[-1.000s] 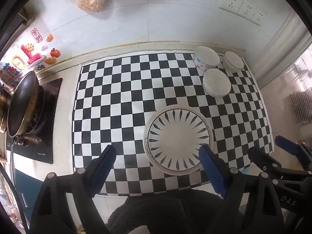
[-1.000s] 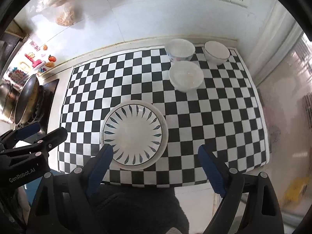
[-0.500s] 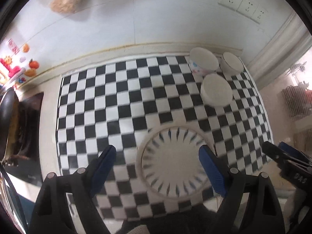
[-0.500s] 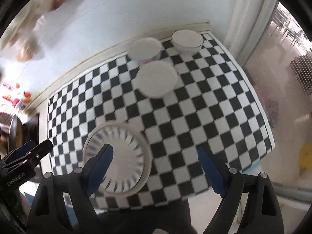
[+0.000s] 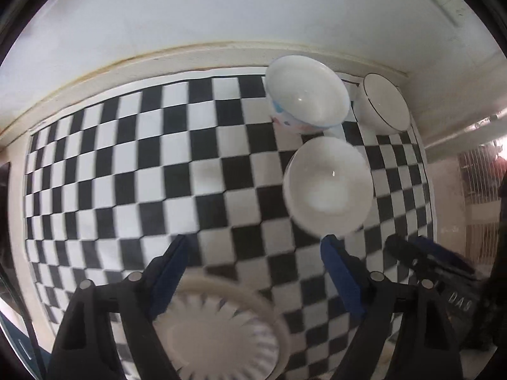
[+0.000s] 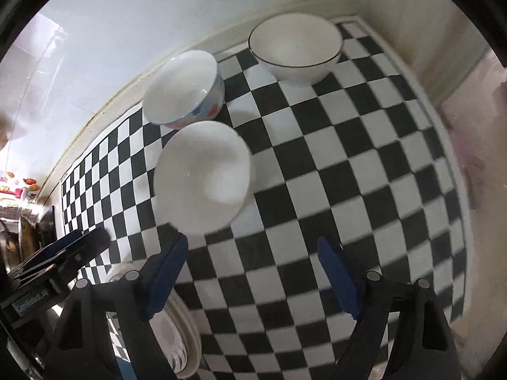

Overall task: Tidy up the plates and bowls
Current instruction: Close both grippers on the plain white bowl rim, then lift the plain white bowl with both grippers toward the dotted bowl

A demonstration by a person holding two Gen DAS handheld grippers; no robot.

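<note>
Bowls and plate on a checkered mat (image 5: 133,171), both grippers above them, pointing steeply down.

Left gripper (image 5: 253,262): jaws wide apart, just been closing a little, nothing between the pads, only mat squares in the gap. Plain white bowl (image 5: 328,186) just beyond the tip of its right finger, not touching it. Plate with dark leaf marks (image 5: 218,332) below and between the finger bases, partly hidden by the left finger, blurred. Bowl with blue and red pattern (image 5: 304,95) farther back near the wall, touching or almost touching the plain white bowl; cannot tell which. Bowl with a thin dark rim line (image 5: 381,104) to the right of it, in the far corner of the mat.

Right gripper (image 6: 252,258): jaws also wide, just been closing a little, empty, with bare mat in the gap. Plain white bowl (image 6: 202,177) just past the left finger tip, apart from it. Patterned bowl (image 6: 185,90) behind it, dark-rimmed bowl (image 6: 296,52) far back and well apart from both. Plate (image 6: 177,332) at the lower left under the left finger, near the front edge of the mat. Left gripper also seen at the left edge of this view.

Black-and-white mat (image 6: 364,171) flat on a pale counter (image 5: 221,53), white wall (image 5: 221,6) behind. Colourful stickers (image 6: 19,186) on the wall far left in the right view.
</note>
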